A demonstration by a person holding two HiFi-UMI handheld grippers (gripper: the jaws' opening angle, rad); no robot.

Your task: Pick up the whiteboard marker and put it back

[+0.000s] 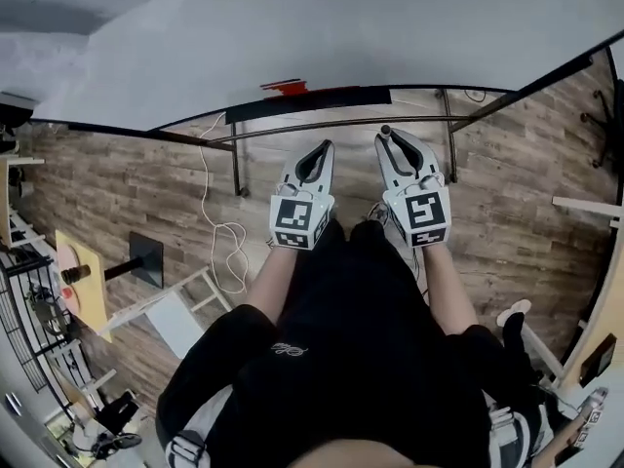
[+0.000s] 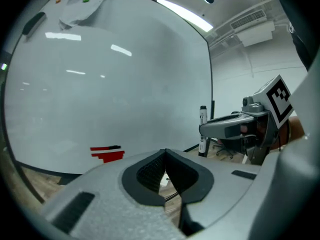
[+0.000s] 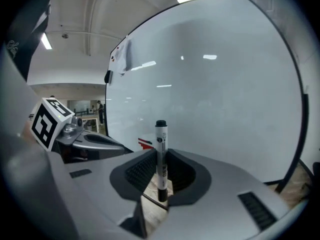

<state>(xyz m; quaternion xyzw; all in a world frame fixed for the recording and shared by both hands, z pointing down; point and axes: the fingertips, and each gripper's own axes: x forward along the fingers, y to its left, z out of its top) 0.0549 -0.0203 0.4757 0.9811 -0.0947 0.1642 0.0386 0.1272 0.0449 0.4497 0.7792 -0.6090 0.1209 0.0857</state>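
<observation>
Here, ribbed jaws clamp a cylindrical marker point(image 3: 161, 154).

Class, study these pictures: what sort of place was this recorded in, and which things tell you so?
Probably an office or classroom-like workroom: a large whiteboard on a stand, a whiteboard marker held in the right gripper, and strip lights on the ceiling.

At frame centre, the right gripper point(image 3: 161, 171) clamps an upright whiteboard marker point(image 3: 161, 159); the whiteboard point(image 3: 210, 94) fills the right.
</observation>
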